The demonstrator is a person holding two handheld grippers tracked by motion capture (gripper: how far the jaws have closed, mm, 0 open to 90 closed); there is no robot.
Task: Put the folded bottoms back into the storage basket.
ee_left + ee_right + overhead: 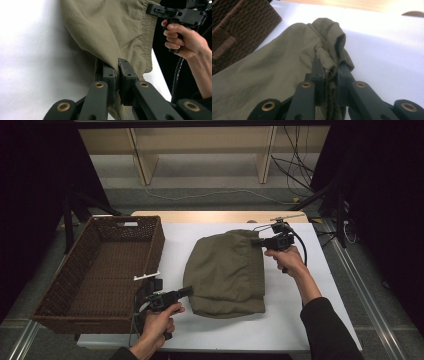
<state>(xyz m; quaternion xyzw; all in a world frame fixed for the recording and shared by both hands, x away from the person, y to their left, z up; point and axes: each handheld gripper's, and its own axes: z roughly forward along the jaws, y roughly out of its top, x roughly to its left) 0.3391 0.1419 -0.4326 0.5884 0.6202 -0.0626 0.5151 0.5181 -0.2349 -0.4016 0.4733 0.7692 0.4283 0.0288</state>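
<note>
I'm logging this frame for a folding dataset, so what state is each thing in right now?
Olive garment: folded, lying on the white table, pinched at two edges.
Left hand-held gripper: shut on the garment's near edge.
Right hand-held gripper: shut on bunched fabric at the garment's far corner.
Wicker basket: upright and empty, at the table's left side, apart from the garment.
</note>
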